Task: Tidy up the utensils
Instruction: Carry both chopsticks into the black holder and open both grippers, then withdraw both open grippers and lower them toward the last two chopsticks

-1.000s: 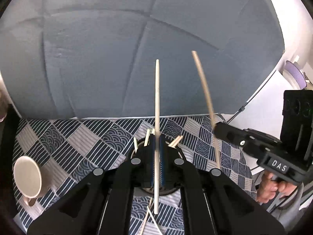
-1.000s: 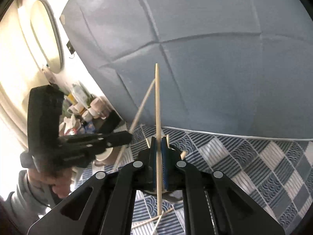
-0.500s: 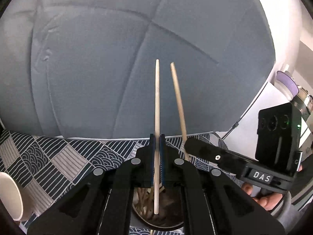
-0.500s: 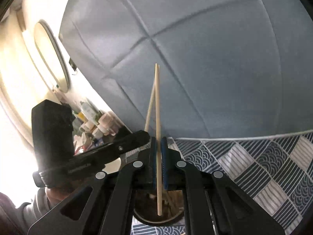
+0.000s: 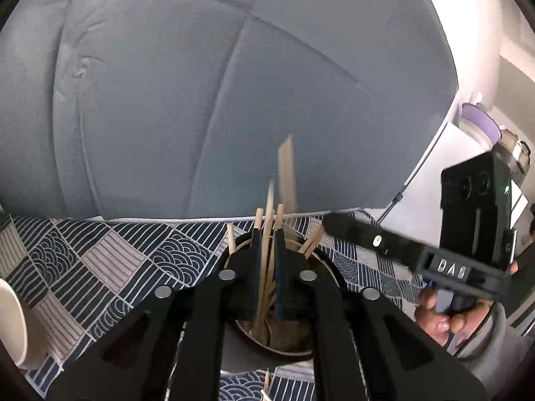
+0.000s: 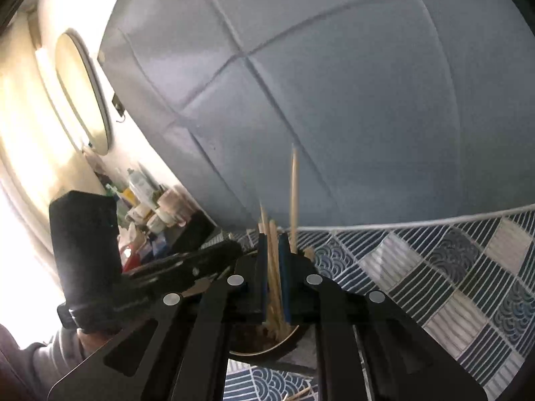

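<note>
Chopsticks (image 5: 265, 250) now stand bunched in the round holder (image 5: 321, 347) on the patterned cloth (image 5: 110, 260), so we judge most of the sorting done; a few loose sticks (image 6: 297, 394) remain on the cloth just in front of the holder. We have our left gripper (image 5: 267, 267) and right gripper (image 6: 274, 270) both over the holder's mouth, jaws opening, a stick between each pair but no longer pinched. A second ago each stick stood tall and clamped above the holder; both have since dropped in among the others.
</note>
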`<state>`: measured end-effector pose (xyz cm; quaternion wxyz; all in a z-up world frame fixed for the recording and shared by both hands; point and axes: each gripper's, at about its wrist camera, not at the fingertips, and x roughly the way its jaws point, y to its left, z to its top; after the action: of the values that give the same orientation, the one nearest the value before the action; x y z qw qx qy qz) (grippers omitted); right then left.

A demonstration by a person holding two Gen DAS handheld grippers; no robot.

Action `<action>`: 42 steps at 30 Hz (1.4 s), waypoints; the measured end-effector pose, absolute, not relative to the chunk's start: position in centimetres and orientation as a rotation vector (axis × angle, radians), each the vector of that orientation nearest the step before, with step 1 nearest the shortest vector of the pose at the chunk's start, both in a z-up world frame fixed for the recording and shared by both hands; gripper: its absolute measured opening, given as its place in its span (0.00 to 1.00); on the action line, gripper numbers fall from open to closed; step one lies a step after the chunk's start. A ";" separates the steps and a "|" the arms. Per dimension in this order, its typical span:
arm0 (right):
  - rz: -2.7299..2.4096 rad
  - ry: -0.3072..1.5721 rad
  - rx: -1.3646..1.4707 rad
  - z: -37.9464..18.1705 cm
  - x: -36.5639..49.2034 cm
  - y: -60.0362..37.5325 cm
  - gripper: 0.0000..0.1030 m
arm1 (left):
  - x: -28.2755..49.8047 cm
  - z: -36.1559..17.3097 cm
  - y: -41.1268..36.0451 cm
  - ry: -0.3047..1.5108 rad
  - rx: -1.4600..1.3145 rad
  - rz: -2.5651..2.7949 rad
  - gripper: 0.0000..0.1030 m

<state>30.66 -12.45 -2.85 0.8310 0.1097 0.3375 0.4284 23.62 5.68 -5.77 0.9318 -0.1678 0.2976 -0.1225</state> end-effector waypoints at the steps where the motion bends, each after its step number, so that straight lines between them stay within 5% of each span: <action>1: 0.910 0.709 0.233 -2.5 30.6 -12.6 0.08 | 23.4 -5.5 5.8 0.603 -0.335 -0.242 0.14; 6: 0.879 0.690 0.214 -0.8 30.0 -13.0 0.11 | 22.1 -3.9 6.9 0.584 -0.346 -0.208 0.27; 9: 0.851 0.683 0.217 0.2 29.4 -13.6 0.40 | 21.3 -3.1 7.2 0.584 -0.336 -0.190 0.36; 13: 0.797 0.667 0.205 1.2 28.1 -14.9 0.57 | 19.4 -2.0 7.7 0.580 -0.297 -0.154 0.65; 20: 0.714 0.747 0.135 0.8 26.1 -16.5 0.77 | 16.7 -2.3 7.6 0.647 -0.251 -0.142 0.95; 42: 0.585 1.087 -0.208 -12.8 13.0 -17.3 0.82 | 11.9 -17.6 2.6 1.090 -0.041 -0.315 0.94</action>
<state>13.03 -17.27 -12.77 0.8104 -0.0973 0.5087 0.2736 11.94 2.58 -17.63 0.8433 -0.0193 0.5160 -0.1490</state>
